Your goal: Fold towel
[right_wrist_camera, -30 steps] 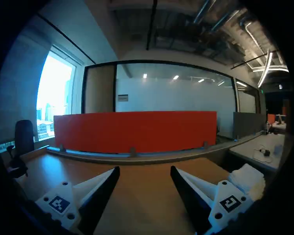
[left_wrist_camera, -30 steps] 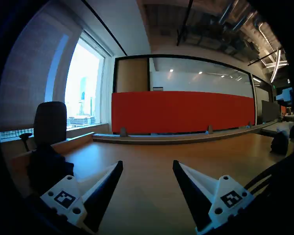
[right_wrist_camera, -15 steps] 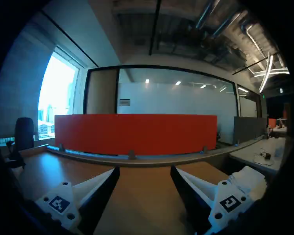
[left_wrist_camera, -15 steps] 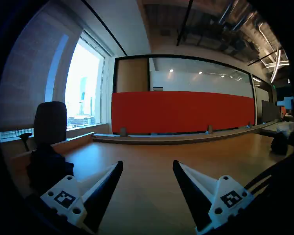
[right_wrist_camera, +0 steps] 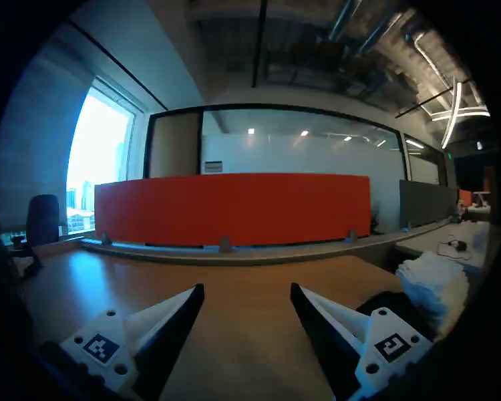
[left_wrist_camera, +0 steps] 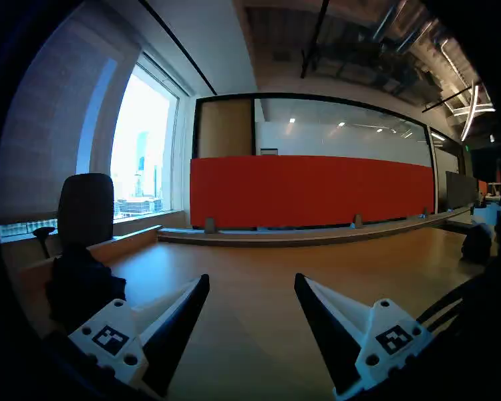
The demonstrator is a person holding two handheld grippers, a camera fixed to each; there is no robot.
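The left gripper [left_wrist_camera: 250,277] hangs low over a wooden desk [left_wrist_camera: 264,260] with its two fingers spread wide and nothing between them. The right gripper [right_wrist_camera: 246,287] is the same: fingers wide apart, empty, above the same bare wood.

In the right gripper view a stack of white towels [right_wrist_camera: 436,284] sits at the far right, just beyond the right-hand finger and apart from it. The layers lie flat, one on another, with their rounded folded edges turned toward the middle of the desk. The stack seems to run lengthwise away from the camera, though the bend at the edge of the picture makes its long axis hard to tell. A dark thing [right_wrist_camera: 387,304] lies close beside the stack's base, toward the gripper.

In the left gripper view a dark crumpled heap [left_wrist_camera: 83,284], possibly cloth, rests on the desk behind the left-hand finger, with an office chair [left_wrist_camera: 85,208] beyond it by the window [left_wrist_camera: 140,167]. A red partition [left_wrist_camera: 310,190] stands along the desk's far edge
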